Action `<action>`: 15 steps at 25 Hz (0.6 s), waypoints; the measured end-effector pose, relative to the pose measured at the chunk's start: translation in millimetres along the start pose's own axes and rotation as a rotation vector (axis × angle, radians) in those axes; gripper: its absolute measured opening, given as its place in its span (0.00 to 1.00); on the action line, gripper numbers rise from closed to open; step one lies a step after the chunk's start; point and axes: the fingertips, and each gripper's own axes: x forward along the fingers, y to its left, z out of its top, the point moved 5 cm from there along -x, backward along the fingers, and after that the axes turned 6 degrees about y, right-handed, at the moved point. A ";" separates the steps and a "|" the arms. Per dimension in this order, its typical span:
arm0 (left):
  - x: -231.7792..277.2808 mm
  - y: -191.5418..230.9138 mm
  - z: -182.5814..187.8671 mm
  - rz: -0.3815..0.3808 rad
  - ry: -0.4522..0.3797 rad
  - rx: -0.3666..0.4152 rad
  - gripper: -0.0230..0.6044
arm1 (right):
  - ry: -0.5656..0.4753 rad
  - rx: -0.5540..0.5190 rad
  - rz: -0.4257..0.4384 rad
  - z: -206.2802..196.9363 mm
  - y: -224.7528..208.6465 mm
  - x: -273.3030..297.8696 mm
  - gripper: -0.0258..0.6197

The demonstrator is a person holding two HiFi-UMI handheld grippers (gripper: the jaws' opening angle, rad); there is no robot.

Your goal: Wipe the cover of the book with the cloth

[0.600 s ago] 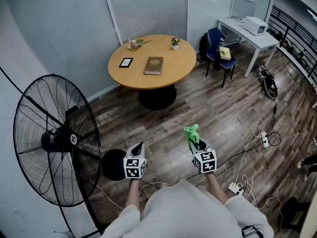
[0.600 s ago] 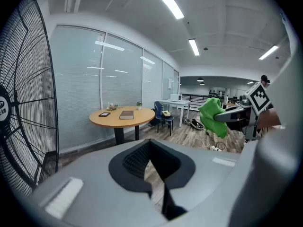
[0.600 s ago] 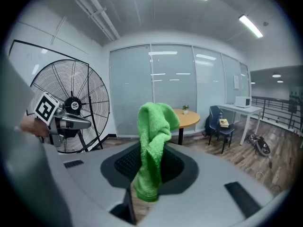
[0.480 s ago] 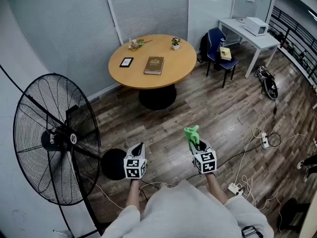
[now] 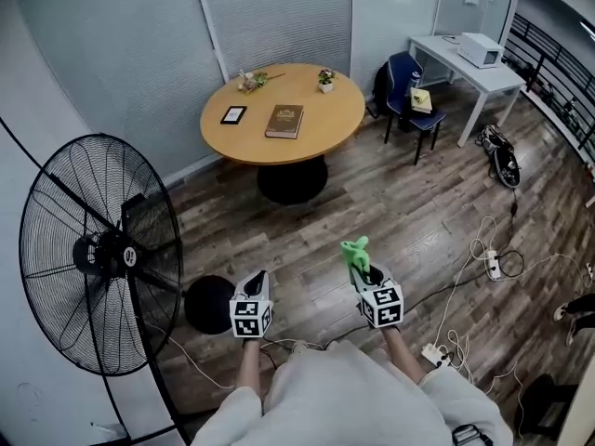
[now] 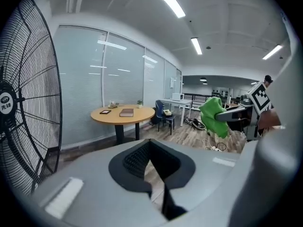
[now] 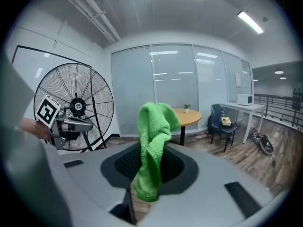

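A brown book [image 5: 284, 121] lies flat on the round wooden table [image 5: 316, 133] across the room, also small in the left gripper view as the book [image 6: 126, 112]. My right gripper [image 5: 363, 268] is shut on a green cloth [image 5: 355, 251], which sticks up from its jaws and hangs over them in the right gripper view, where the cloth [image 7: 153, 145] hides part of the table [image 7: 188, 117]. My left gripper [image 5: 260, 277] is shut and holds nothing. Both grippers hover over the wood floor, far short of the table.
A big black floor fan [image 5: 98, 254] stands close on my left, its round base [image 5: 208, 304] by the left gripper. Cables and power strips [image 5: 437, 351] lie on the floor at right. A blue chair [image 5: 412, 96] and white desk [image 5: 469, 68] stand beyond the table.
The head view has shifted slightly, so the table and fan sit a little further left. Both grippers keep their pose and the cloth stays gripped.
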 end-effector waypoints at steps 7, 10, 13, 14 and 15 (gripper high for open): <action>4.1 -16.3 -12.8 -0.001 0.028 0.004 0.05 | 0.009 0.005 0.022 -13.5 -2.0 -1.7 0.19; 6.6 -15.1 -10.6 -0.004 0.039 0.011 0.05 | 0.023 0.006 0.026 -12.9 -1.3 2.9 0.19; 14.3 -9.7 -7.1 -0.009 0.044 0.009 0.05 | 0.031 -0.001 0.030 -8.8 -0.9 11.8 0.19; 18.0 -7.9 -6.2 -0.012 0.045 0.008 0.05 | 0.033 -0.002 0.031 -7.2 -1.1 14.9 0.19; 22.4 -5.5 -5.4 -0.015 0.047 0.007 0.05 | 0.035 -0.003 0.030 -5.5 -1.4 18.7 0.19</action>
